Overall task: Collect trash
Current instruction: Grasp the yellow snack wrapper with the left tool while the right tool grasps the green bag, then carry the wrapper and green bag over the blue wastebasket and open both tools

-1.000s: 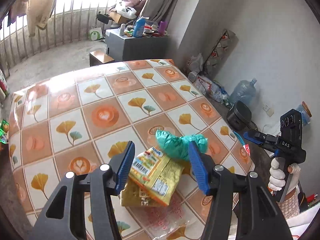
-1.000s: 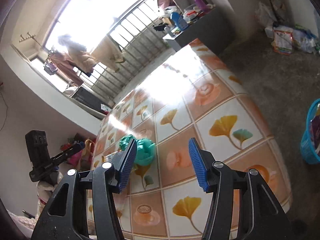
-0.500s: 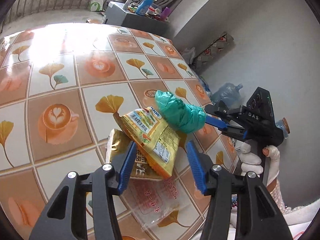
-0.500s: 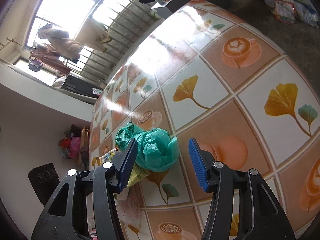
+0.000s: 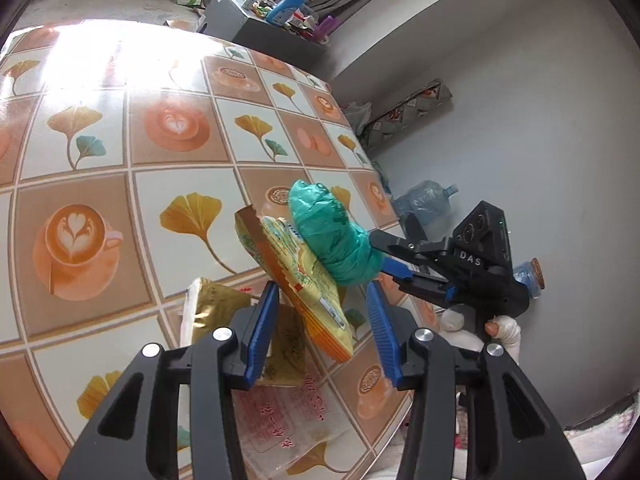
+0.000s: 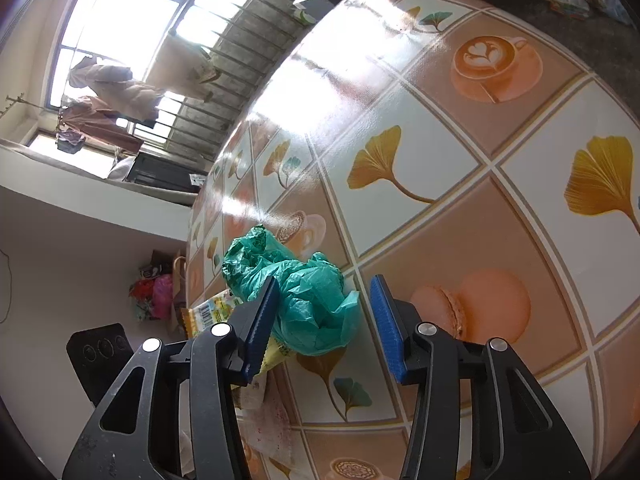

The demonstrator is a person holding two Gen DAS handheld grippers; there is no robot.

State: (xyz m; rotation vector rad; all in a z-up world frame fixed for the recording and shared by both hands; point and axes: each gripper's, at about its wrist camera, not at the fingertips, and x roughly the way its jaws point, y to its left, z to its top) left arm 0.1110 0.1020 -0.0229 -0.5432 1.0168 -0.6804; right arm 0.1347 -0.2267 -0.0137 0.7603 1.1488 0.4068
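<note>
The blue fingers (image 5: pixel 262 330) of the left gripper (image 5: pixel 322 334) are seen apart, having just been closing, with the yellow snack packet (image 5: pixel 308 280) standing tilted between them; no pad is seen pressing on it. The fingers (image 6: pixel 260 320) of the right gripper (image 6: pixel 326 322) are likewise apart and have just been closing, with the crumpled green plastic bag (image 6: pixel 308 296) between them, its left side at or against the left pad while a gap is left at the right pad. The trash is heaped near one corner of the table (image 5: pixel 140 152): the green bag leans on the yellow packet, a gold packet (image 5: pixel 212 312) lies beside and under it, and a clear wrapper with red print (image 5: pixel 280 420) lies flat close to the table edge. The rest of the tabletop is seen bare, covered in a glossy cloth printed with ginkgo leaves and coffee cups, with glare from the barred window (image 6: pixel 120 20). In the left wrist view the right gripper (image 5: pixel 394 256) is seen reaching in from the table edge at the green bag, held by a gloved hand (image 5: pixel 502 328). Beyond the table, a grey cabinet (image 5: pixel 260 36) cluttered with bottles and a large water jug (image 5: pixel 424 204) on the floor are seen.
</note>
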